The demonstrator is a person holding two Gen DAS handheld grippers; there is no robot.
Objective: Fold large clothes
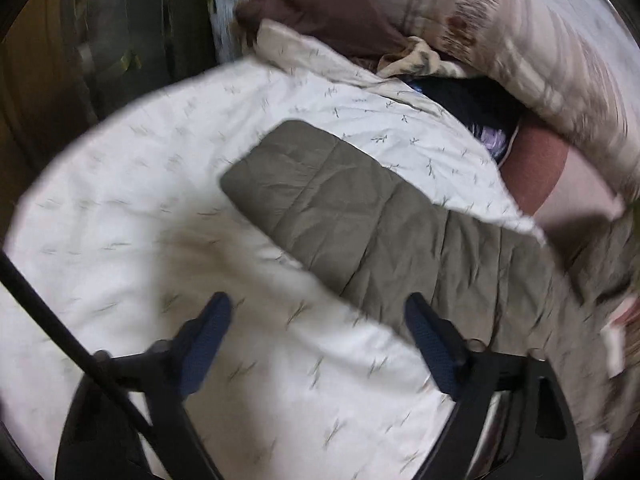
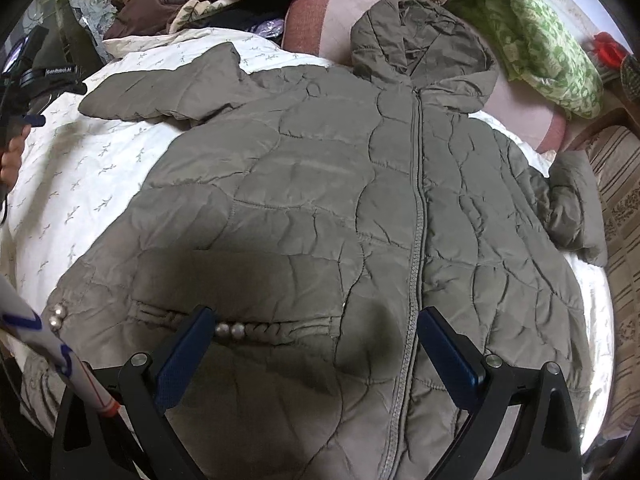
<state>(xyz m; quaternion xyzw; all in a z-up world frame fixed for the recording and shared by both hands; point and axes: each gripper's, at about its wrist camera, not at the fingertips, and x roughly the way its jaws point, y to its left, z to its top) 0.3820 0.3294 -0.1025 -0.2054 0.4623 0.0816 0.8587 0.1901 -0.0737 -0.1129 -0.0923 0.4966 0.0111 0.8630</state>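
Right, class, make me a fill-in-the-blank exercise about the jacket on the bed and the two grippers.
1. The quilted olive jacket lies spread flat with its front zipper fully ____.
2. The jacket rests on a ____ sheet printed with small sprigs.
3. In the left wrist view, the left gripper hovers near the jacket's ____, with nothing between its fingers.
4. The right gripper is open above the jacket's pocket, which is trimmed with ____.

Missing words: closed; white; sleeve; pearls
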